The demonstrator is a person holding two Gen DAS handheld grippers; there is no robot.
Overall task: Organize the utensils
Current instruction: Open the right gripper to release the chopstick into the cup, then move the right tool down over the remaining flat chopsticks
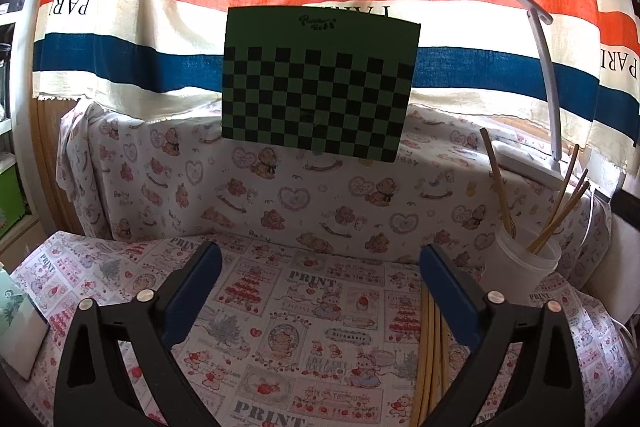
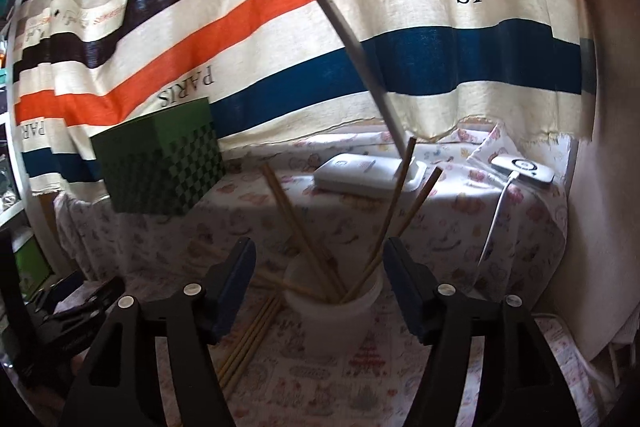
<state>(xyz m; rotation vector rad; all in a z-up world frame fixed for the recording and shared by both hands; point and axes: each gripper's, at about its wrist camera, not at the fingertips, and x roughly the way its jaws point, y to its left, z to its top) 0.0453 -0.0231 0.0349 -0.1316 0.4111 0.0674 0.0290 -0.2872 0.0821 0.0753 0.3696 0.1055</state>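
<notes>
leaning splayed in the white cup [image 2: 334, 301], slim tan chopsticks [image 2: 394, 207] sit between the wide-spread, empty right hand-held gripper [image 2: 320, 283]

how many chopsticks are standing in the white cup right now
3 clearly stand in the white cup: one leaning left, one tall in the middle, one leaning right. The left wrist view hints at a fourth, so one may be hidden. More lie loose on the tablecloth.

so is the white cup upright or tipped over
Upright: the white cup stands on its base, open mouth up, with chopsticks leaning out of it.
</notes>
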